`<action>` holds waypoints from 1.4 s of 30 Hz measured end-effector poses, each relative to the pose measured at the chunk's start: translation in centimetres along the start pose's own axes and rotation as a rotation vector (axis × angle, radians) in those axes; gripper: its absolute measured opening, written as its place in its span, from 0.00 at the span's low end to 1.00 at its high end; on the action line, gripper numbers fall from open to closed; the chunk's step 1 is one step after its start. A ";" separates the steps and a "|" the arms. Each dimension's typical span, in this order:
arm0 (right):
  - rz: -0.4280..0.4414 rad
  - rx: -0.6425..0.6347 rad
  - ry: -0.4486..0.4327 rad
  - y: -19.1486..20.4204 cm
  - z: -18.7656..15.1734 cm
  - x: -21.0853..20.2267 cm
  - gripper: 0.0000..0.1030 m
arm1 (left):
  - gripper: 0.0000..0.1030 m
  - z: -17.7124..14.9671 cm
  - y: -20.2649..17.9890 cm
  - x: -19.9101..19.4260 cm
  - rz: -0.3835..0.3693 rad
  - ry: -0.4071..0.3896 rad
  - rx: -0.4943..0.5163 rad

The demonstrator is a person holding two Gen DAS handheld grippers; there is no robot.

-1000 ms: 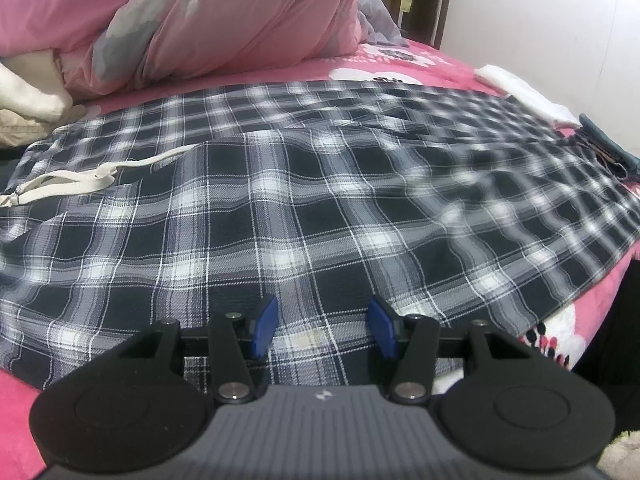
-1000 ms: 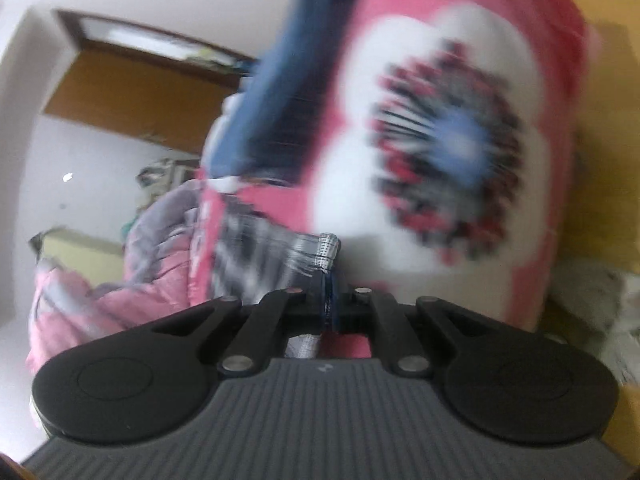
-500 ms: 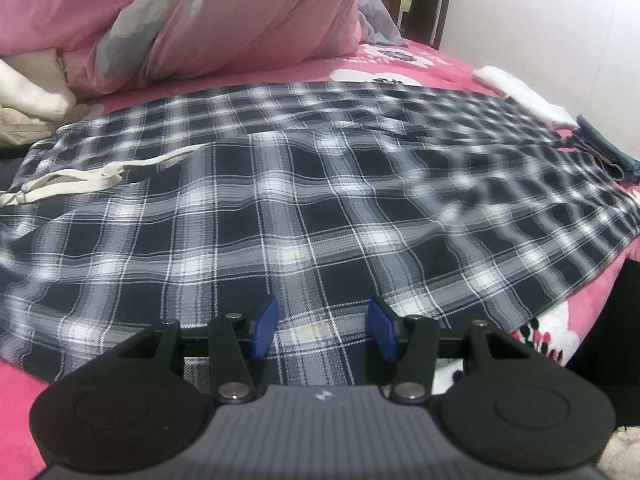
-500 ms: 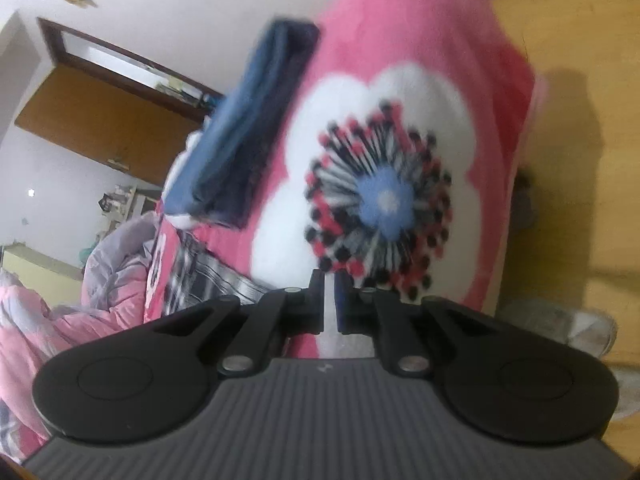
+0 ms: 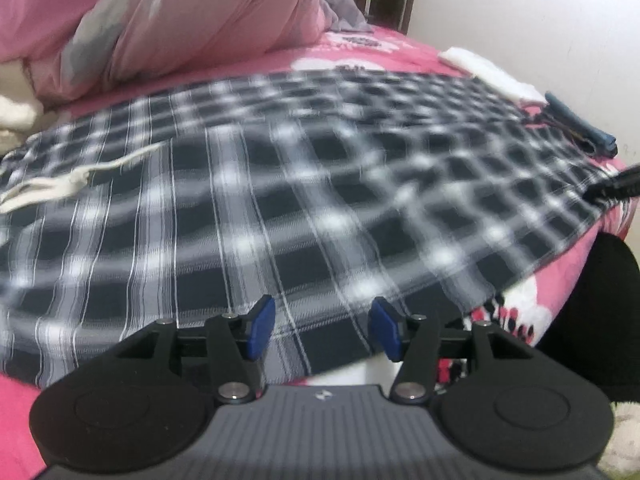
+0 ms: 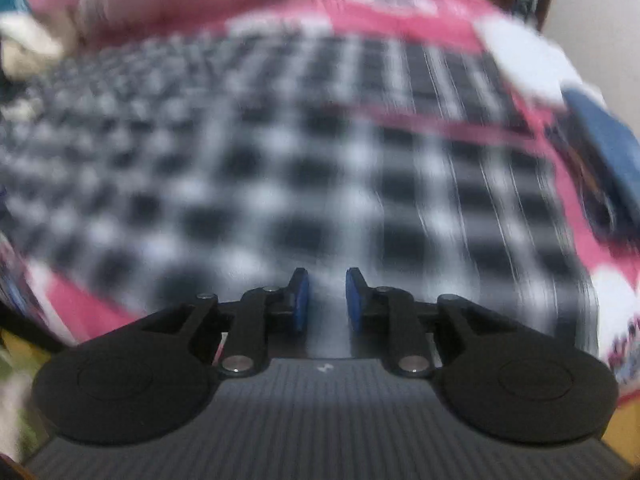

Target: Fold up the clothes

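The plaid garment [image 5: 280, 208] is spread flat on the pink bed [image 5: 560, 280]. Its hem, pinched a second ago, has been released by the right gripper [image 6: 327, 300], whose empty jaws are opening. The left gripper [image 5: 322, 330] is held spread, also opening, over the near hem; a fresh grasp seems due.

The right gripper [image 6: 325, 300], jaws opening with nothing between them, sits low in the frame over a blurred plaid cloth [image 6: 248, 184] on a pink bed [image 6: 400, 20]. At right, perhaps folded jeans [image 6: 608, 152].
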State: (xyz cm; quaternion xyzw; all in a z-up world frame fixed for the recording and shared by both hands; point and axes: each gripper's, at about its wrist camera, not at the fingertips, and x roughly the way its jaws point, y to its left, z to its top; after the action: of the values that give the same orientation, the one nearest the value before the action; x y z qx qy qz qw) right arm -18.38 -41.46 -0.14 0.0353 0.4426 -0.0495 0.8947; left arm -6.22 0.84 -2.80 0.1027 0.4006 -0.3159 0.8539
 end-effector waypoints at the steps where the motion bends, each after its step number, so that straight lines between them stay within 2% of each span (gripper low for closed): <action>1: -0.013 0.003 0.021 -0.6 -0.9 0.0 0.19 | 0.56 -0.3 0.1 -0.1 -0.005 -0.005 0.001; 4: -0.167 0.070 0.125 -3.3 -3.2 -1.9 0.20 | 0.56 -0.7 0.6 -0.5 -0.023 -0.007 -0.012; 6: -0.300 0.111 0.180 -4.2 -3.8 -2.9 0.21 | 0.56 -0.8 1.0 -0.7 -0.030 -0.009 -0.029; 7: -0.296 0.145 0.157 -4.0 -3.4 -3.6 0.21 | 0.56 -0.8 1.1 -0.8 -0.032 -0.010 -0.037; 10: -0.156 0.151 -0.023 -0.1 0.3 -5.3 0.21 | 0.56 -0.7 1.4 -1.6 -0.024 -0.021 -0.047; 12: -0.004 0.084 -0.109 4.1 3.2 -4.6 0.21 | 0.57 -0.6 1.7 -2.3 -0.020 -0.034 -0.049; 13: 0.066 0.045 -0.122 6.4 4.7 -3.5 0.22 | 0.57 -0.4 1.9 -2.6 -0.017 -0.042 -0.051; 15: 0.175 -0.011 -0.106 10.0 6.8 -0.3 0.22 | 0.57 0.0 2.3 -3.2 0.003 -0.064 -0.062; 18: 0.242 -0.055 0.028 14.7 7.4 4.7 0.22 | 0.59 0.8 3.0 -3.7 0.024 -0.113 -0.082; 19: 0.259 -0.069 0.070 16.2 7.4 6.3 0.22 | 0.61 0.8 3.4 -3.5 0.029 -0.116 -0.095; 20: 0.234 -0.075 0.079 16.5 6.2 6.6 0.22 | 0.61 0.9 3.8 -3.4 0.035 -0.120 -0.108; 21: 0.226 -0.075 0.029 16.3 4.7 5.7 0.22 | 0.61 0.9 4.2 -3.2 0.040 -0.124 -0.121; 25: 0.192 -0.005 0.123 14.8 1.7 1.7 0.22 | 0.61 0.6 5.7 -2.0 0.036 -0.105 -0.161; 27: 0.159 0.014 0.143 14.6 2.2 0.6 0.23 | 0.61 0.4 6.2 -1.7 0.042 -0.100 -0.167; 28: 0.157 0.012 0.117 14.8 3.0 0.3 0.23 | 0.61 0.3 6.3 -1.6 0.047 -0.099 -0.169; 31: 0.202 -0.024 -0.013 16.5 5.4 0.9 0.25 | 0.61 0.1 6.5 -1.8 0.059 -0.100 -0.185; 33: 0.231 -0.015 -0.067 18.0 7.5 3.2 0.25 | 0.62 0.0 6.7 -2.0 0.067 -0.104 -0.192; 36: 0.353 0.056 -0.027 19.5 8.5 6.8 0.25 | 0.62 -0.4 6.9 -2.3 0.130 -0.123 -0.196; 38: 0.367 0.064 0.015 20.3 7.1 7.1 0.25 | 0.62 -0.7 7.2 -2.4 0.172 -0.134 -0.193; 42: 0.354 -0.046 0.046 21.3 3.5 4.0 0.25 | 0.62 -1.5 8.6 -2.2 0.177 -0.122 -0.223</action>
State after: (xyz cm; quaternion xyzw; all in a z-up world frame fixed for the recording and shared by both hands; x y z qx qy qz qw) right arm -10.65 -20.90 -0.80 0.0932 0.4508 0.1200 0.8796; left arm -2.86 9.19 -2.84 0.0226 0.3701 -0.1986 0.9072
